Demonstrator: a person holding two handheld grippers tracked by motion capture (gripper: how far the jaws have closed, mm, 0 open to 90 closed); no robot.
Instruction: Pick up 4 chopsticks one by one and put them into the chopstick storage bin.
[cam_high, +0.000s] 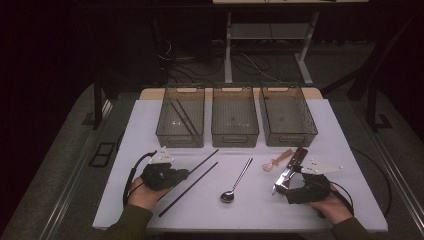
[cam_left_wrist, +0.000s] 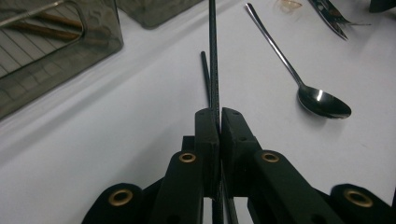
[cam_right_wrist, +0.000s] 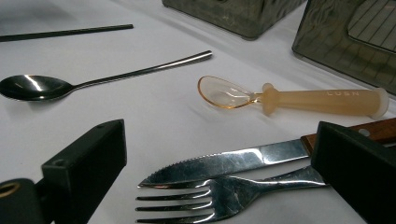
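I had the left tongs (cam_left_wrist: 219, 114) pinched on a black chopstick (cam_left_wrist: 213, 56) near the tabletop's front edge, right tongs (cam_right_wrist: 219, 154) spread around knife (cam_right_wrist: 224, 163) and fork (cam_right_wrist: 219, 193); next, lifting it toward the left bin (cam_high: 180, 116).

Looks down from above the counter's (cam_high: 150, 120) near edge; rides low behind each pair of jaws, close; shares the spoon (cam_high: 235, 182) (cam_left_wrist: 322, 100) (cam_right_wrist: 32, 87).
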